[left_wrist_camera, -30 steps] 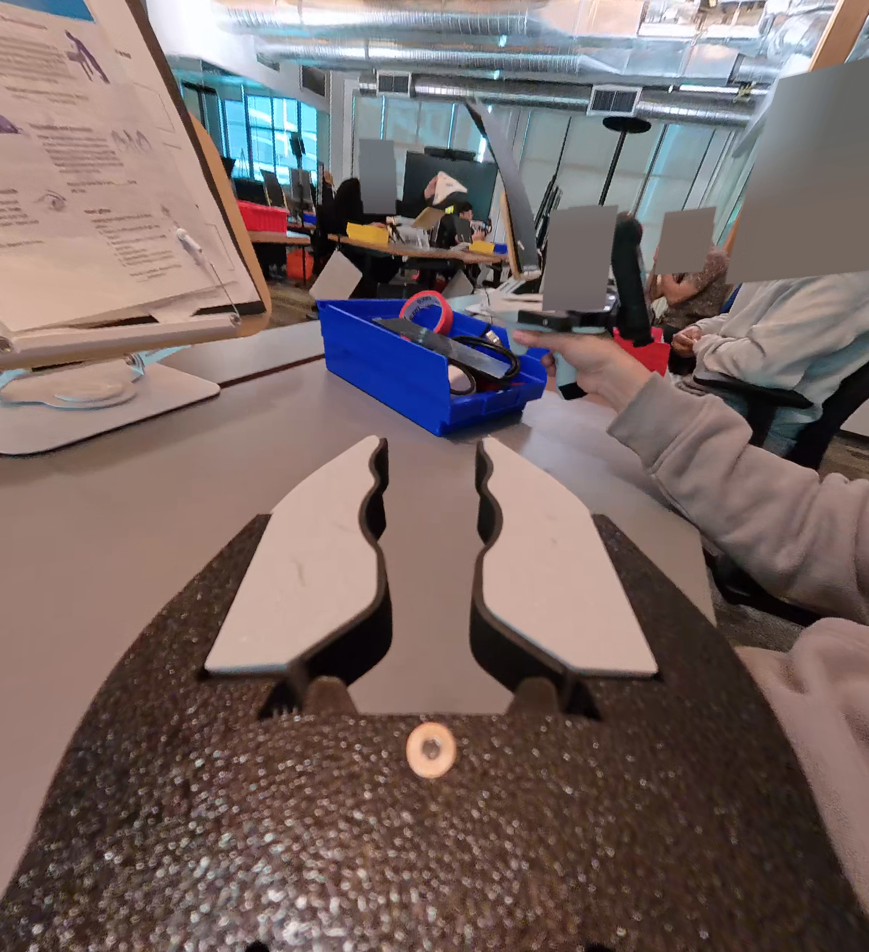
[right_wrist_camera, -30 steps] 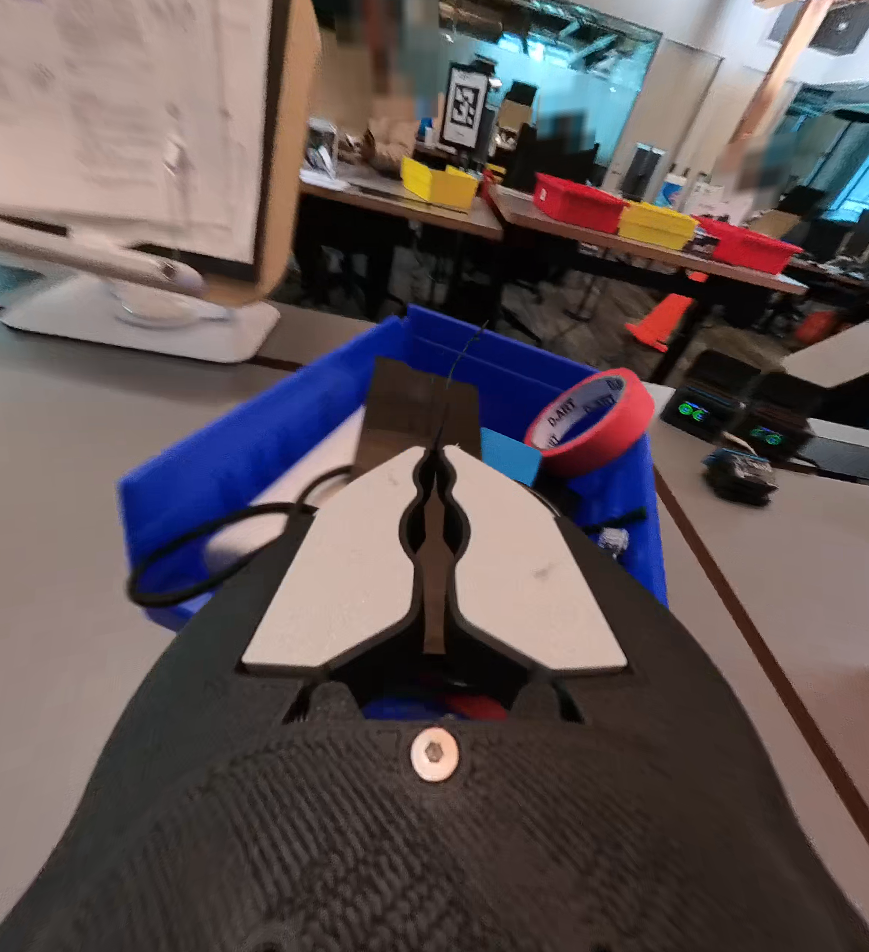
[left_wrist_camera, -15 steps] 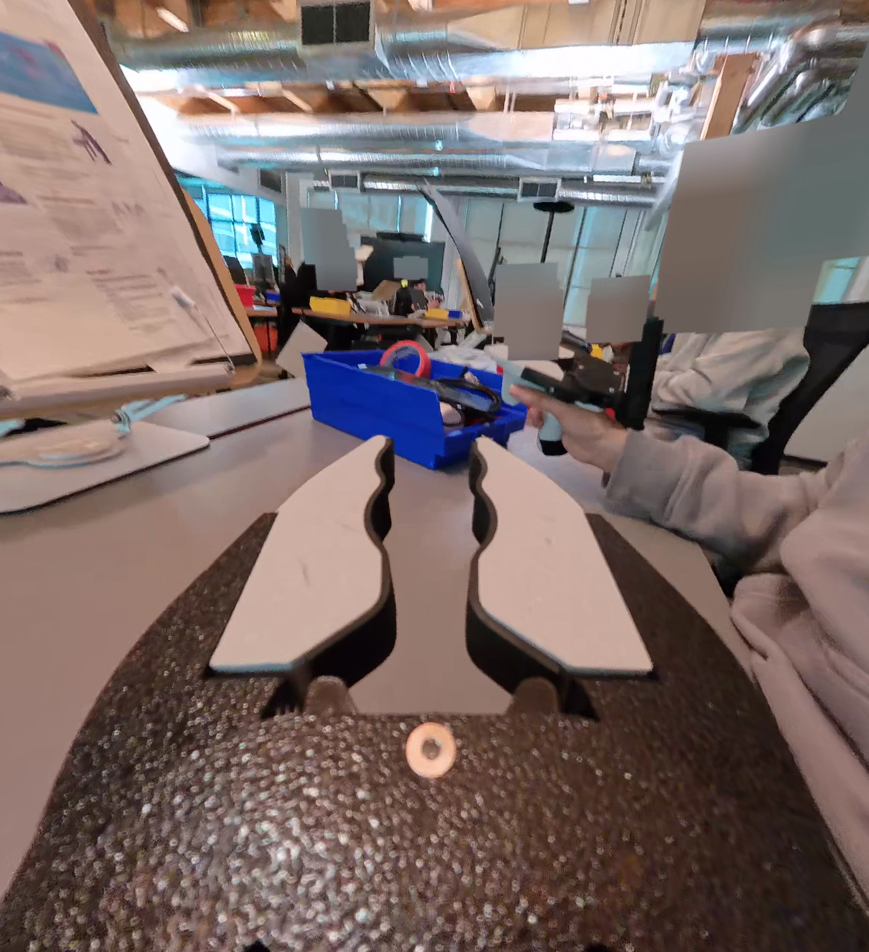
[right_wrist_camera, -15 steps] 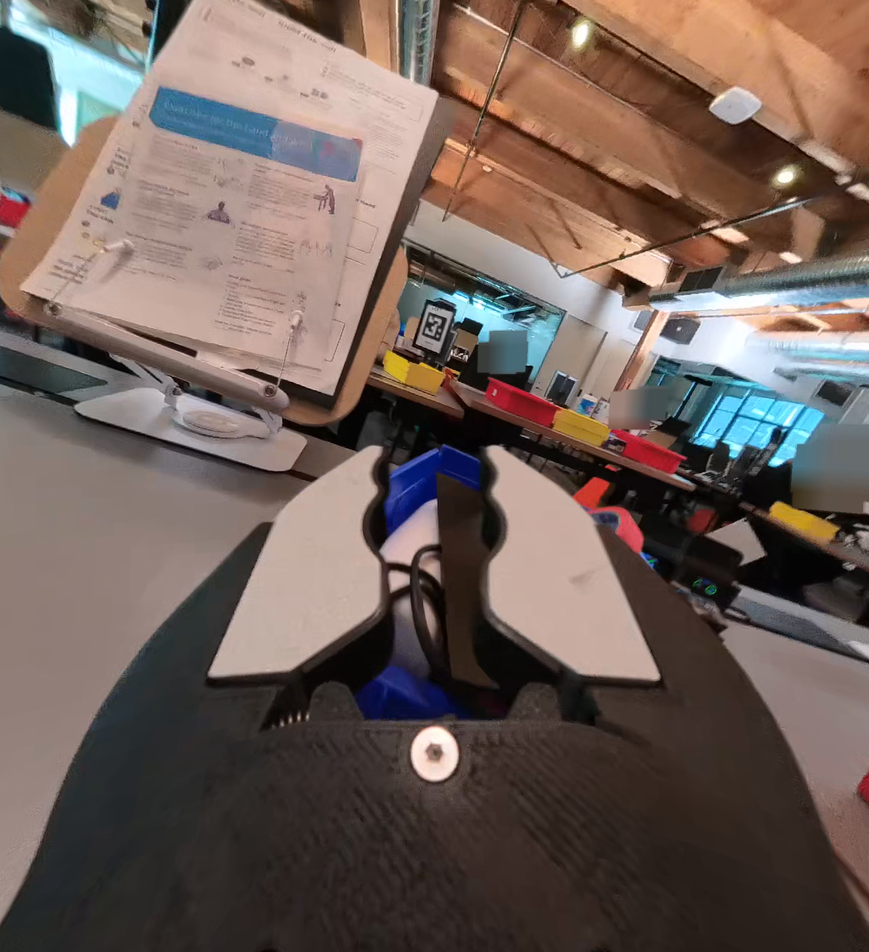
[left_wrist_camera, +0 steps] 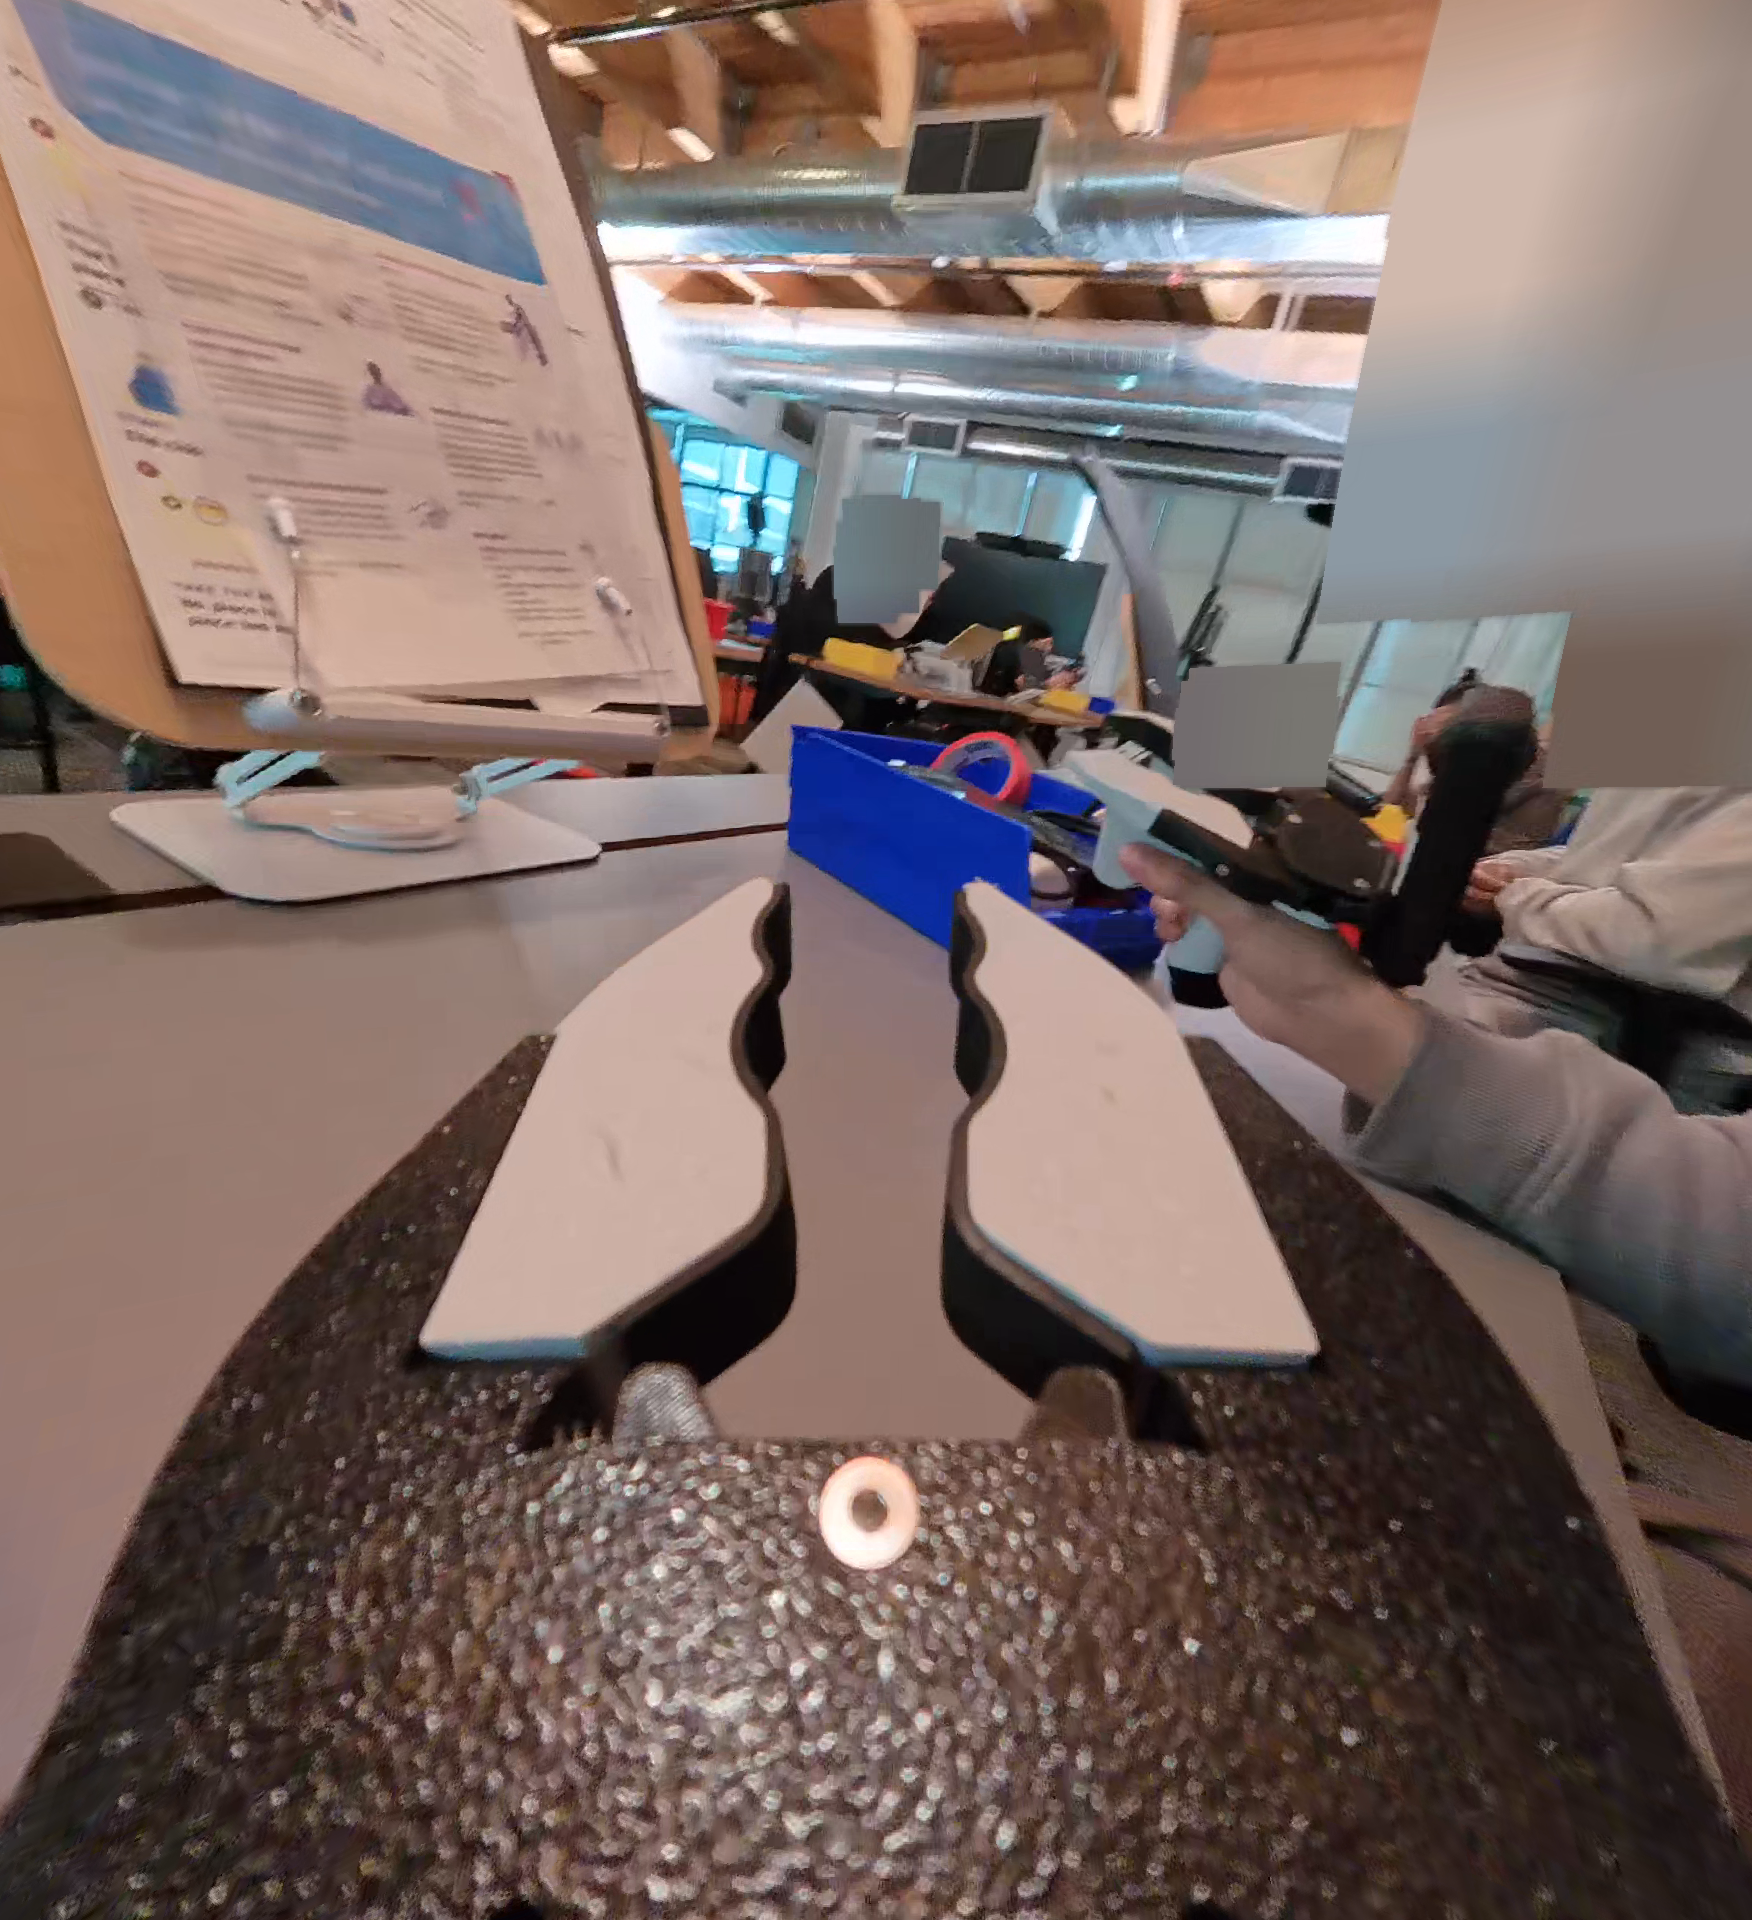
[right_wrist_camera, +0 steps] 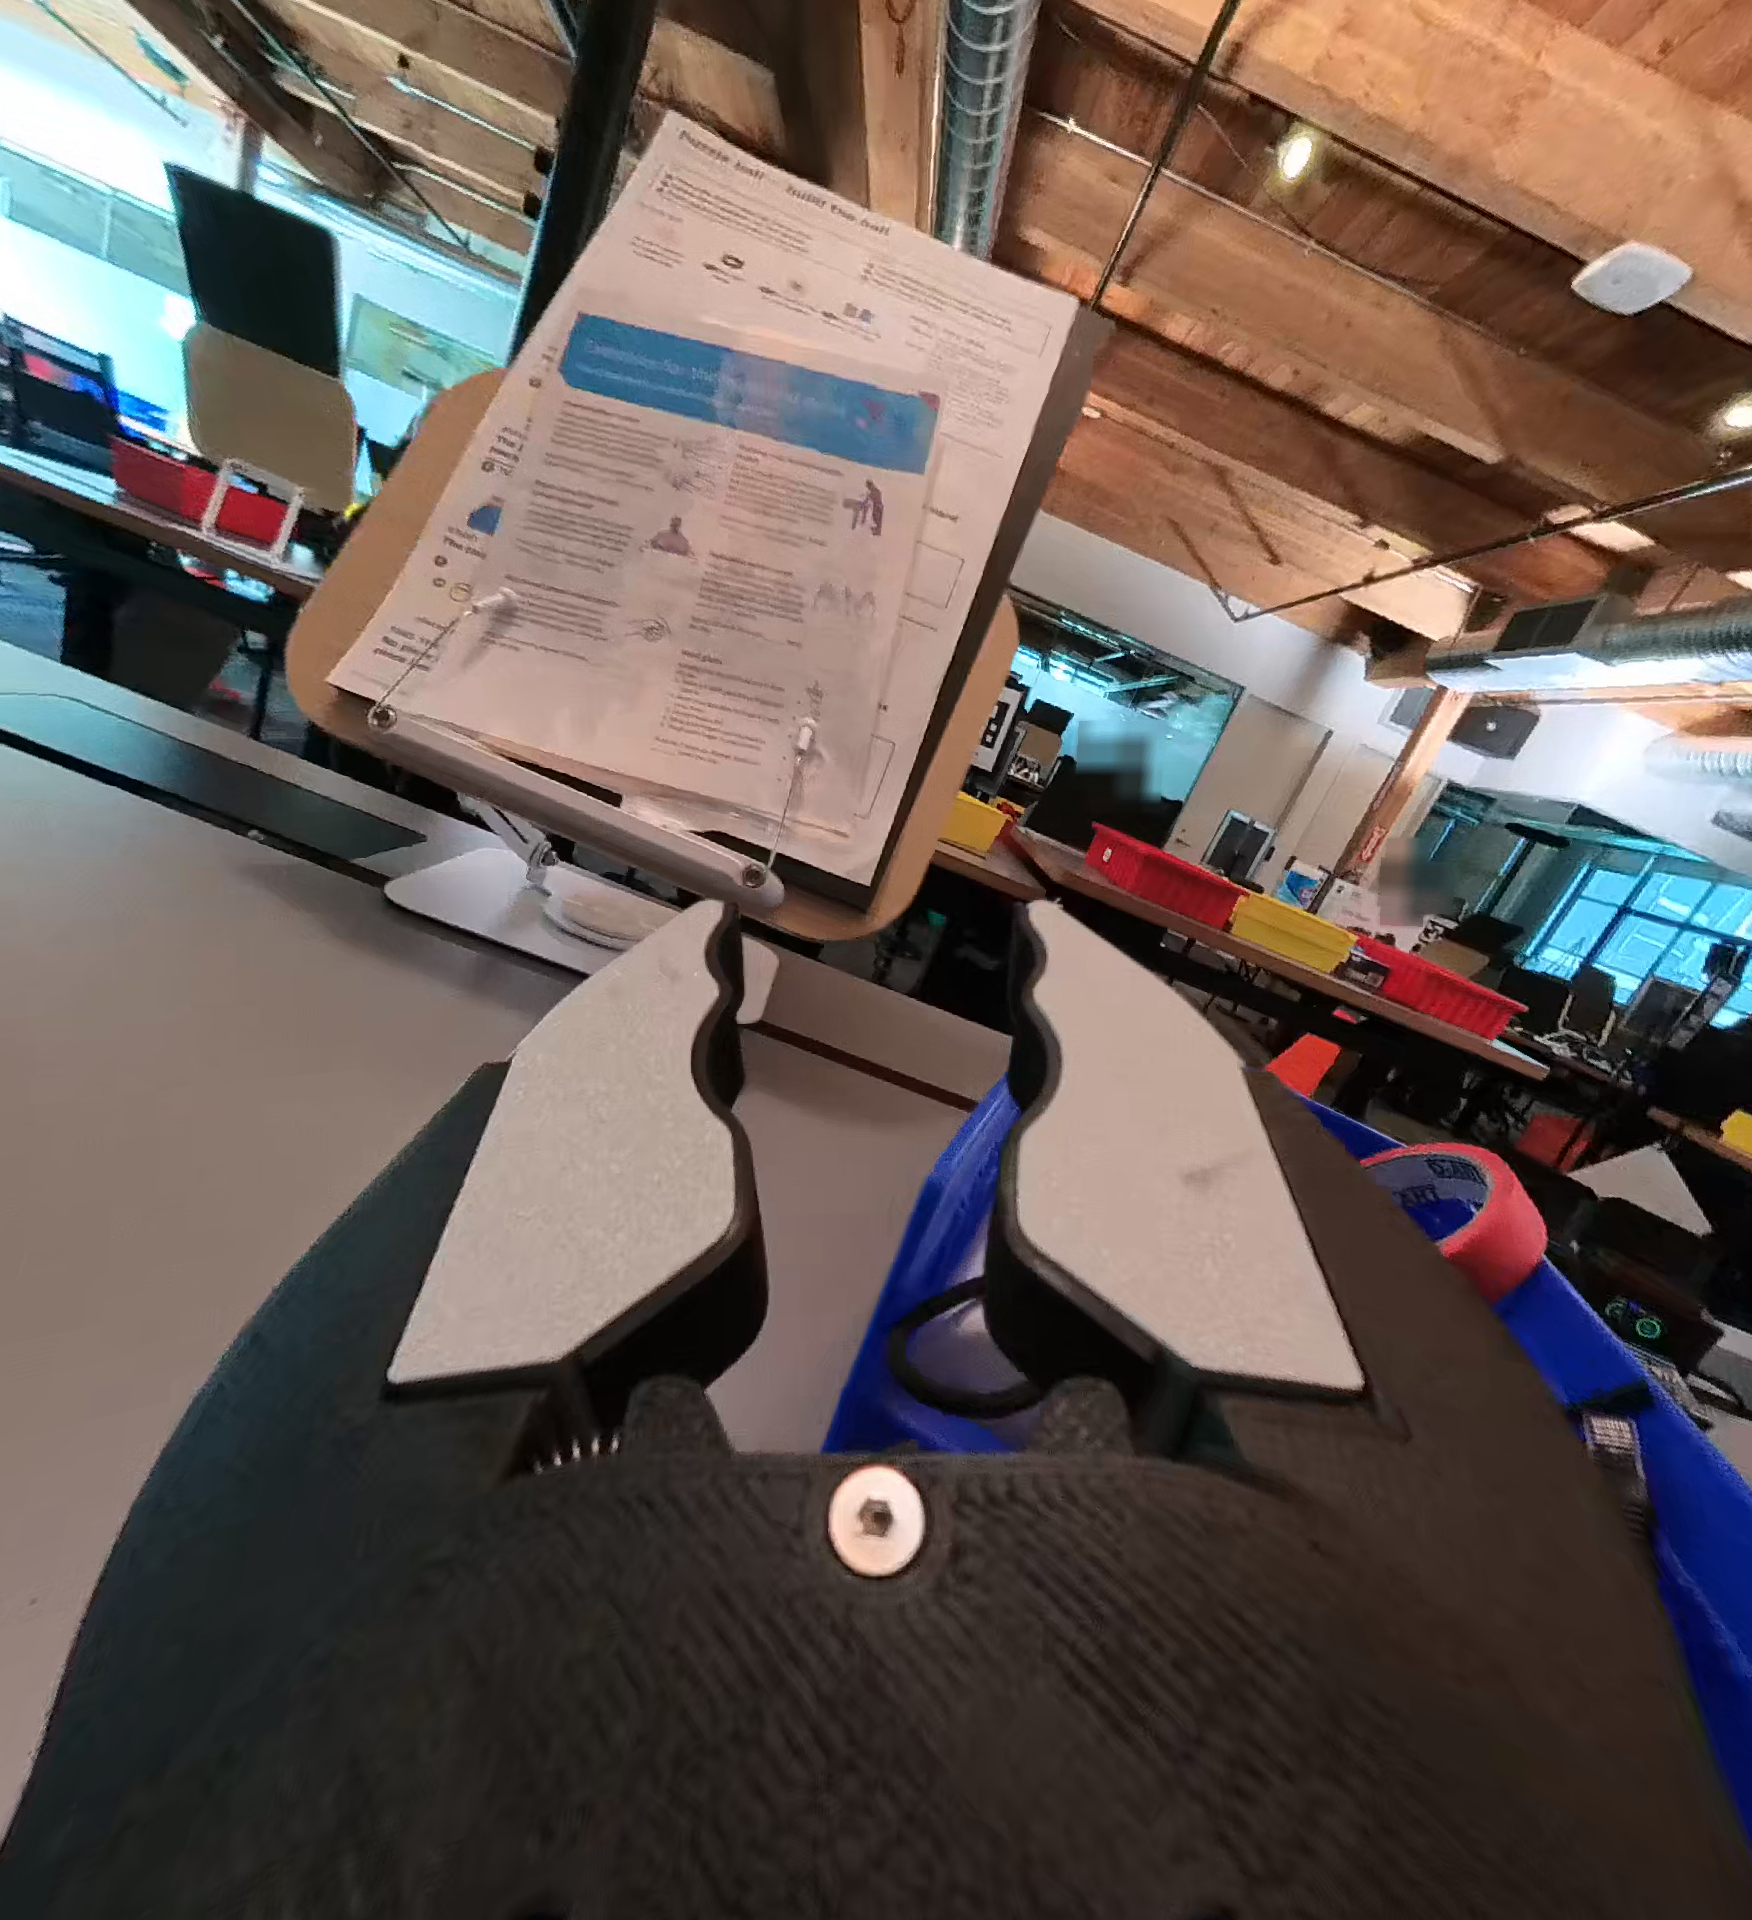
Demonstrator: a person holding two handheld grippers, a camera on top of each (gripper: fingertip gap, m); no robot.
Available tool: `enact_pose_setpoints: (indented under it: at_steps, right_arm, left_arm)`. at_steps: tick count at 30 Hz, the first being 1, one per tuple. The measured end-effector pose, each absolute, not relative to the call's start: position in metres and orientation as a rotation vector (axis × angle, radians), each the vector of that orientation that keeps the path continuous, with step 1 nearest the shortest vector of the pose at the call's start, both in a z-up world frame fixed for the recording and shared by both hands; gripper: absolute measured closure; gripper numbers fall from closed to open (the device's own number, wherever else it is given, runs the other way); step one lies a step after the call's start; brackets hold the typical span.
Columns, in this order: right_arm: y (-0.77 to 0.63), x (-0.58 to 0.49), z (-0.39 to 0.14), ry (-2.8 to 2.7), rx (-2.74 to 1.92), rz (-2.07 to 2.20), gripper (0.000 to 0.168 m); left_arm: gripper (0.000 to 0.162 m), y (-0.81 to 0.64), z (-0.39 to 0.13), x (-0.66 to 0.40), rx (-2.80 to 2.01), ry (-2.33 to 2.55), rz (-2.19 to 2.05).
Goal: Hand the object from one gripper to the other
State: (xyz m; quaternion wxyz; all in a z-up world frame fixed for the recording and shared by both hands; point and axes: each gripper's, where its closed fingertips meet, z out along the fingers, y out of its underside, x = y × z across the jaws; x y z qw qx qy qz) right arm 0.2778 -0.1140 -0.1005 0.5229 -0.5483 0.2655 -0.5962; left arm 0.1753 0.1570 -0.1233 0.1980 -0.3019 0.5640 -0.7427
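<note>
A dark flat strip (left_wrist_camera: 997, 802) is seen lying loose in the blue bin (left_wrist_camera: 893, 842) on the worktop (left_wrist_camera: 228, 1039), just beside a red tape roll (left_wrist_camera: 986, 750); only part is visible, and its details cannot be made out

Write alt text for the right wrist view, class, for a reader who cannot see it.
The right gripper is open and empty above a grey table, its right finger over a blue bin. The bin holds a roll of red tape and a black cable. Beyond stands a document stand with printed pages.
</note>
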Motion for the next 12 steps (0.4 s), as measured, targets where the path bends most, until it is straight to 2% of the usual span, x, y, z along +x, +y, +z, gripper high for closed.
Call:
enact_pose_setpoints:
  at_steps: [6, 9, 12]
  right_arm:
    - [-0.075, 0.251, -0.098, 0.537, -1.393, -1.336, 0.116]
    - [-0.056, 0.242, -0.099, 0.552, -1.478, -1.202, 0.107]
    - [-0.036, 0.231, -0.109, 0.588, -1.509, -0.948, 0.100]
  left_arm:
    - [0.131, 0.170, -0.131, 0.168, -0.865, 1.726, -1.792]
    - [0.135, 0.223, -0.126, 0.179, -0.951, 1.743, -1.472]
    - [0.135, 0.290, -0.145, 0.196, -0.820, 2.018, -0.947]
